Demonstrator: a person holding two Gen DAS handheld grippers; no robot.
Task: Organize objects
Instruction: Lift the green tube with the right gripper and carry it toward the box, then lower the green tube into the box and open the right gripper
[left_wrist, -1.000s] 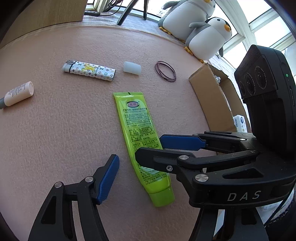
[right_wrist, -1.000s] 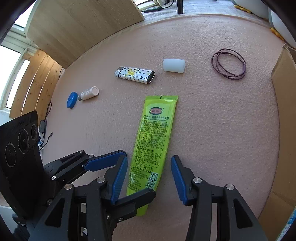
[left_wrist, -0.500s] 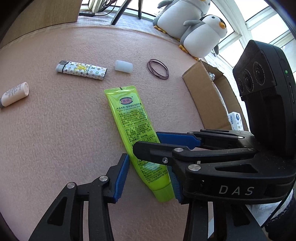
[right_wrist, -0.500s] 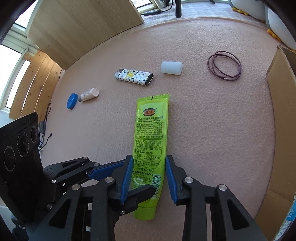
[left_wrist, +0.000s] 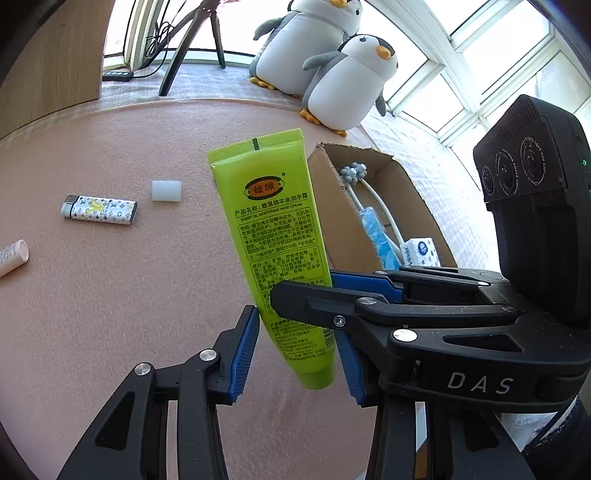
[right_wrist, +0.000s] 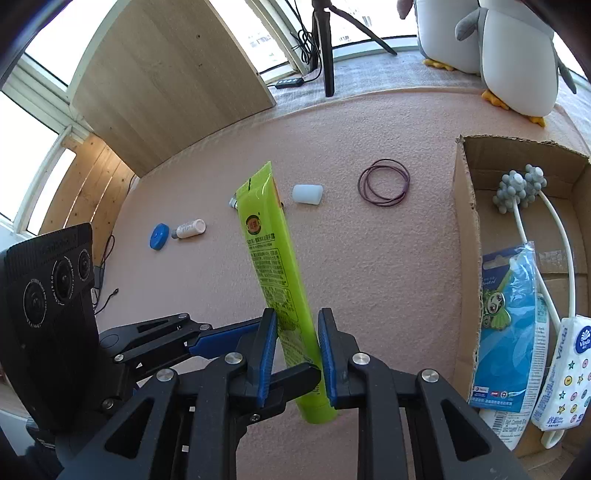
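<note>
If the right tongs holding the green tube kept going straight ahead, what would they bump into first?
Probably the pink table top. The right tongs point down at it, with the green tube sticking out in front, so the tube's flat end would likely touch first, near the white cap. Depth is hard to judge.

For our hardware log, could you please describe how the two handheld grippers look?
Both the left gripper and the right gripper have black linkage frames with silver screws and ribbed blue pads on the jaws. Each carries a black three-lens camera module. "DAS" is printed in white on the right one.
</note>
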